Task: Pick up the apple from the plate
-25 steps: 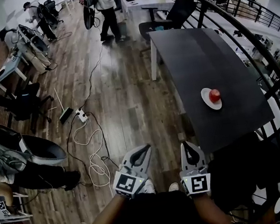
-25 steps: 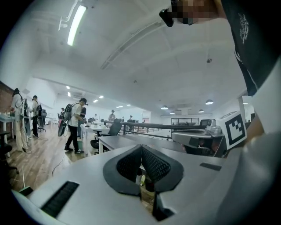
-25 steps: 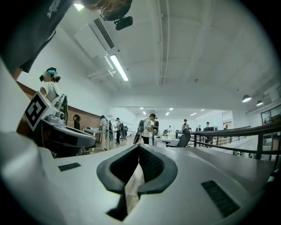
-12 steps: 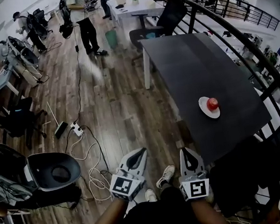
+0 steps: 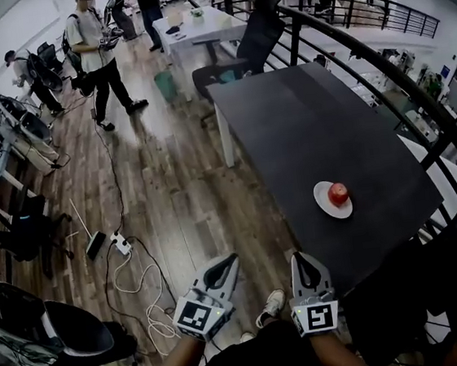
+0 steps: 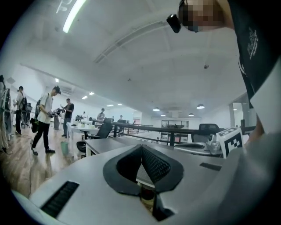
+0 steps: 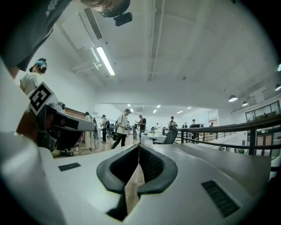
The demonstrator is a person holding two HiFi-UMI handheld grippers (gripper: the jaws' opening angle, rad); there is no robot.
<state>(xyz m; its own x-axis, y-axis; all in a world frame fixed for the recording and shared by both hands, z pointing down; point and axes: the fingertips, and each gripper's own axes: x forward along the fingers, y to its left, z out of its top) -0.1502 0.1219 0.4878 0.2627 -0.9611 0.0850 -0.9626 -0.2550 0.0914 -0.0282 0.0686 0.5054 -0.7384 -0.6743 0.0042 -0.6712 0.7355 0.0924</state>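
A: What state are the grippers in?

B: Both are clenched and empty. The left gripper [image 5: 231, 260] has its jaws meeting at the tip with nothing between them, as its own view shows. The right gripper [image 5: 301, 260] is the same in its own view.

A: Where are they held?

B: They are low in the head view, side by side and apart from each other, both pointing ahead. The left one is over the wooden floor [image 5: 187, 183]. The right one is just short of the near edge of the table [image 5: 287, 122]. A shoe [image 5: 269, 305] shows on the floor between them.

A: And the apple?

B: The apple [image 5: 338, 193] is red and sits on the plate [image 5: 322, 202], towards the plate's right side. The plate lies on the dark table near its near right end. Both are ahead and to the right of the right gripper, well apart from either one. Nothing touches them.

A: What lies farther out?

B: A railing [image 5: 387, 65] curves along the table's right side. A chair [image 5: 255, 40] stands at the far end. On the left floor there is a power strip [image 5: 121, 244] with loose cables. A person [image 5: 99, 57] stands farther back.
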